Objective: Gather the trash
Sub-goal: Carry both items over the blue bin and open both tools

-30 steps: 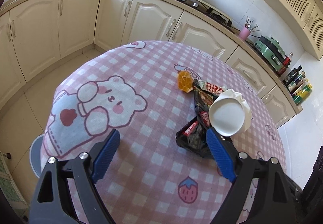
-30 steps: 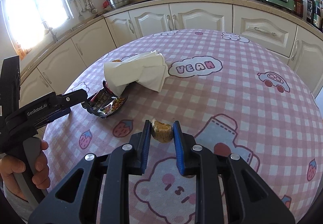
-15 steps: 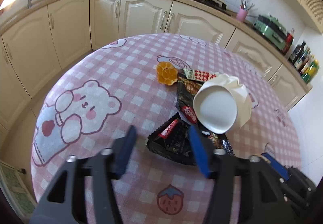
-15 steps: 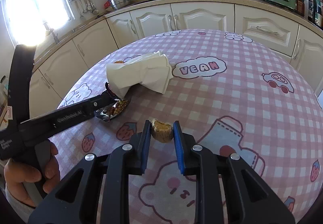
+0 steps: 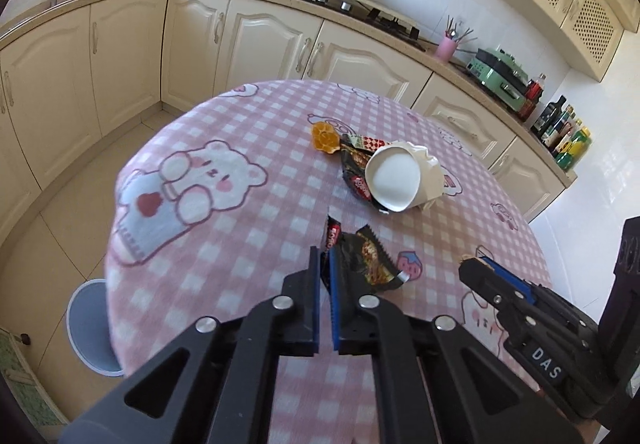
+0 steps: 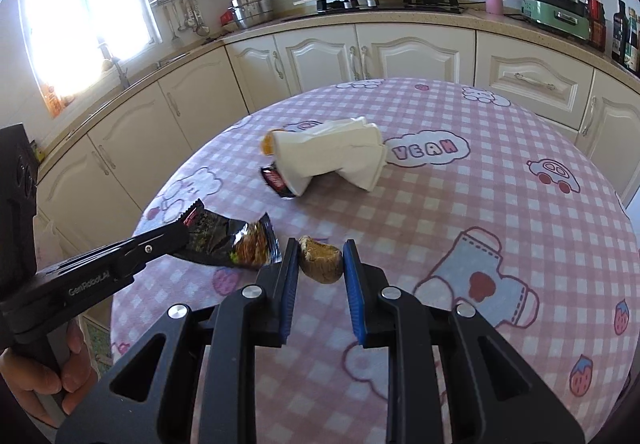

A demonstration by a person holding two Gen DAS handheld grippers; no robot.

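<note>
My left gripper (image 5: 325, 259) is shut on a black snack wrapper (image 5: 366, 260) and holds it off the pink checked tablecloth; it also shows in the right wrist view (image 6: 228, 240). My right gripper (image 6: 320, 254) is shut on a brown piece of bread (image 6: 320, 258) above the table's near side. A crushed white paper cup (image 5: 394, 178) lies farther back, with a second dark wrapper (image 5: 354, 168) under it and an orange peel (image 5: 325, 136) beside it. The cup (image 6: 332, 154) also shows in the right wrist view.
The round table (image 5: 224, 228) fills the middle. A grey round bin or stool (image 5: 90, 328) stands on the floor by the table's left edge. Cream kitchen cabinets (image 5: 256, 44) and a worktop with pans run behind. The right gripper's body (image 5: 516, 300) is close on the right.
My left gripper closed on the black wrapper and pulled it back away from the cup, off the cloth. My right gripper stayed shut on the bread and barely moved.
</note>
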